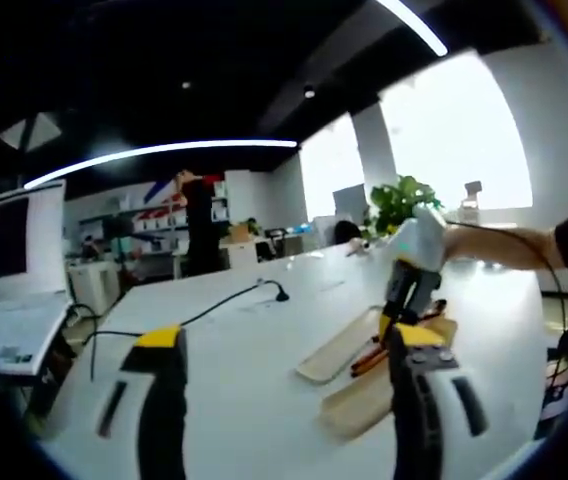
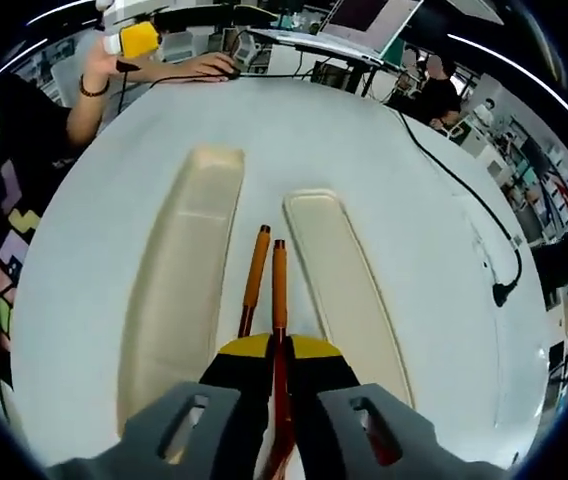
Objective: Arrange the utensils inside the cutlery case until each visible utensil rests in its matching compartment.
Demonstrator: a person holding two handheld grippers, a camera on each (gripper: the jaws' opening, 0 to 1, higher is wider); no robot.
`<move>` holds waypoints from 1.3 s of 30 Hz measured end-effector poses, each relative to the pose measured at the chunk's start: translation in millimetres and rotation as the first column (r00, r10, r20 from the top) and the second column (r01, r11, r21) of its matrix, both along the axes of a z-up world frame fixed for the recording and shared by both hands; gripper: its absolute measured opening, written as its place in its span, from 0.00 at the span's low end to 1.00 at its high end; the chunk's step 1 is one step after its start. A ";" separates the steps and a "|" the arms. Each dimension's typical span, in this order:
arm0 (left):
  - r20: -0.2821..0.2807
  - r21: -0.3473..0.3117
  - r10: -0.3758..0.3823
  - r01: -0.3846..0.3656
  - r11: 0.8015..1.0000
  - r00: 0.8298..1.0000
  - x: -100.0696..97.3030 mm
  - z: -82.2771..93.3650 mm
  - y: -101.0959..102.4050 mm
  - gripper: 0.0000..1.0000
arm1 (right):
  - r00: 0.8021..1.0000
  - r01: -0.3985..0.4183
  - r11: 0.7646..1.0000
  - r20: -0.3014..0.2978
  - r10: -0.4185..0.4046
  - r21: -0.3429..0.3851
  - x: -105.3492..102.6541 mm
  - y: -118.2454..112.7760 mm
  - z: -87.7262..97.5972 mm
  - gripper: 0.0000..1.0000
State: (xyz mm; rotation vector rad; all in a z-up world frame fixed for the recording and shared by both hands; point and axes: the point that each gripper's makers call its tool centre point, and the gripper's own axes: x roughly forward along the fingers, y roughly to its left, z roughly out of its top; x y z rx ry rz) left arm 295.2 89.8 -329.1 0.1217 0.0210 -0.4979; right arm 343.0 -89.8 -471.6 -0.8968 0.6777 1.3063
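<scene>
1. left gripper view looks across the white table (image 1: 254, 400) from low down: a laptop (image 1: 19, 260) stands at the left edge, and a black cable (image 1: 214, 305) runs over the tabletop.
2. the left gripper (image 1: 284, 375) has its jaws spread wide with only bare table between them.
3. further right in that view, the right gripper (image 1: 414, 290) leans down over the two tan case halves (image 1: 354, 375), a person's arm behind it.
4. right gripper view looks straight down: the left half (image 2: 179, 290) and the right half (image 2: 339, 285) lie side by side, long axes running away from the camera.
5. between them lie two orange-handled utensils (image 2: 267, 275), parallel, handle ends pointing away.
6. the right gripper's (image 2: 276, 375) jaws are pinched narrow on one utensil's near end.
</scene>
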 end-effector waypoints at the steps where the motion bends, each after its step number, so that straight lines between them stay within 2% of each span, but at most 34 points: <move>1: 0.001 -0.001 0.000 0.000 1.000 1.000 -0.1 0.4 0.3 0.88 | 1.000 0.002 1.000 -0.007 -0.002 0.005 -0.5 0.6 0.1 0.03; 5: 0.002 -0.005 0.005 -0.005 1.000 1.000 0.7 1.1 2.8 0.88 | 1.000 0.006 1.000 -0.026 -0.005 0.020 -4.5 2.8 0.4 0.03; 8: 0.001 -0.006 0.008 -0.008 1.000 1.000 1.1 1.1 3.5 0.88 | 1.000 0.001 1.000 -0.010 -0.001 0.021 -4.0 3.9 2.0 0.03; 11: 0.002 -0.006 0.004 -0.004 1.000 1.000 1.0 1.7 2.8 0.88 | 1.000 0.014 0.996 -0.019 -0.012 0.086 -2.8 10.4 10.9 0.03; 19: -0.002 -0.002 0.003 -0.003 1.000 1.000 1.9 0.8 1.7 0.87 | 1.000 0.018 0.992 0.011 -0.020 0.126 -0.3 14.2 20.5 0.03; 25: -0.002 -0.001 0.000 0.000 1.000 1.000 1.4 0.9 0.6 0.87 | 0.998 0.028 0.981 0.047 -0.038 0.192 4.9 20.0 28.6 0.03; 29: -0.003 -0.001 0.001 -0.001 1.000 1.000 1.1 0.9 0.5 0.87 | 0.997 0.022 0.963 0.059 -0.039 0.269 3.5 28.3 39.7 0.03; 34: -0.003 0.001 -0.001 0.001 1.000 1.000 0.4 0.8 -0.4 0.87 | 0.995 0.008 0.956 0.091 -0.037 0.294 2.9 30.9 43.7 0.03; 37: -0.006 0.003 -0.003 0.003 1.000 1.000 0.5 -0.2 -1.2 0.87 | 0.994 -0.005 0.943 0.104 -0.032 0.334 2.7 36.2 48.7 0.03; 39: -0.007 0.004 -0.004 0.004 1.000 1.000 0.7 -0.8 -1.6 0.87 | 0.995 -0.009 0.940 0.097 -0.026 0.340 1.3 38.1 48.9 0.03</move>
